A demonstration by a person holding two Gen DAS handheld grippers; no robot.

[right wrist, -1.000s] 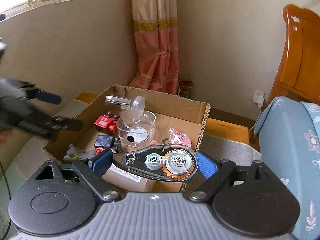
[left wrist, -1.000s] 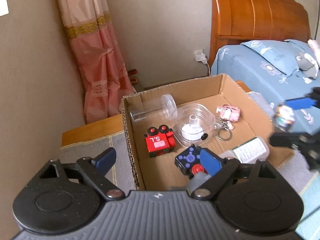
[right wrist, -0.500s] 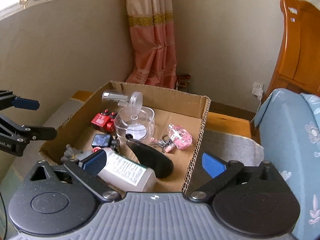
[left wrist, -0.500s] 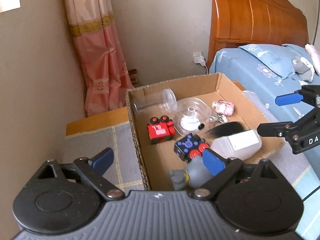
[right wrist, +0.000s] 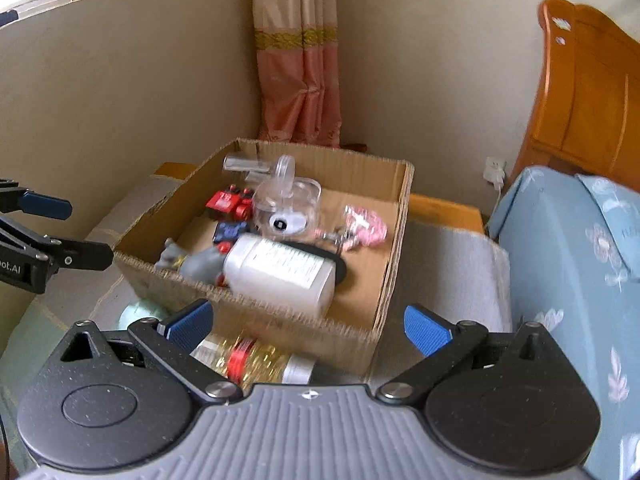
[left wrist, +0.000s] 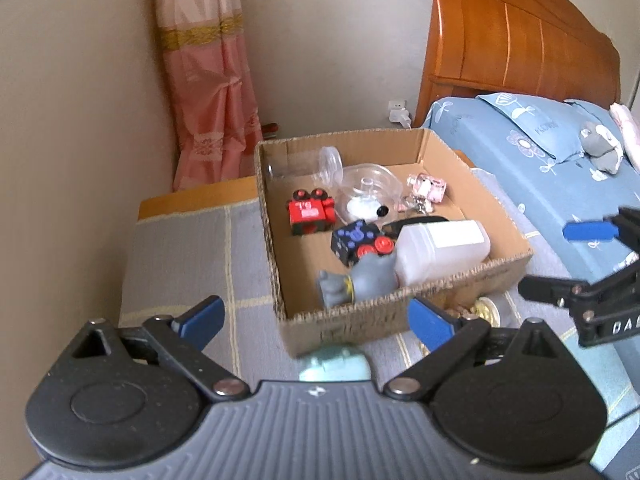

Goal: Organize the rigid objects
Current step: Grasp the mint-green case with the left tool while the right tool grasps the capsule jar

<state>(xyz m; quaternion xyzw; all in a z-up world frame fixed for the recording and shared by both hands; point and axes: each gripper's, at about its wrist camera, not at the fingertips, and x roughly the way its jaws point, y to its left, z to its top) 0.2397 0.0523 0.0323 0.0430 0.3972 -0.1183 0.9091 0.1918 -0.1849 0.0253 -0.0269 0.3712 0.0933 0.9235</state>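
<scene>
A cardboard box [left wrist: 404, 312] [right wrist: 280, 320] sits on a grey checked cloth. It holds a white bottle [left wrist: 440, 250] [right wrist: 280, 272], a grey toy figure [left wrist: 360, 280] [right wrist: 192, 262], a red toy car [left wrist: 310, 212], a dark blue cube with red knobs [left wrist: 358, 240], a clear container [left wrist: 368, 194], a pink keychain toy [left wrist: 426, 188] and a black correction tape [right wrist: 340, 266]. My left gripper [left wrist: 316, 320] is open and empty, in front of the box. My right gripper [right wrist: 308, 324] is open and empty, in front of the box.
A gold and red jar [right wrist: 256, 360] lies outside the box's front wall. A pale green round thing [left wrist: 334, 366] [right wrist: 142, 316] lies by the near corner. A bed [left wrist: 560, 152] with blue bedding stands to the right, a pink curtain [left wrist: 208, 80] behind.
The right gripper let go of the correction tape, which now lies in the box. Both grippers have pulled back from the box, so more of its front wall shows.
</scene>
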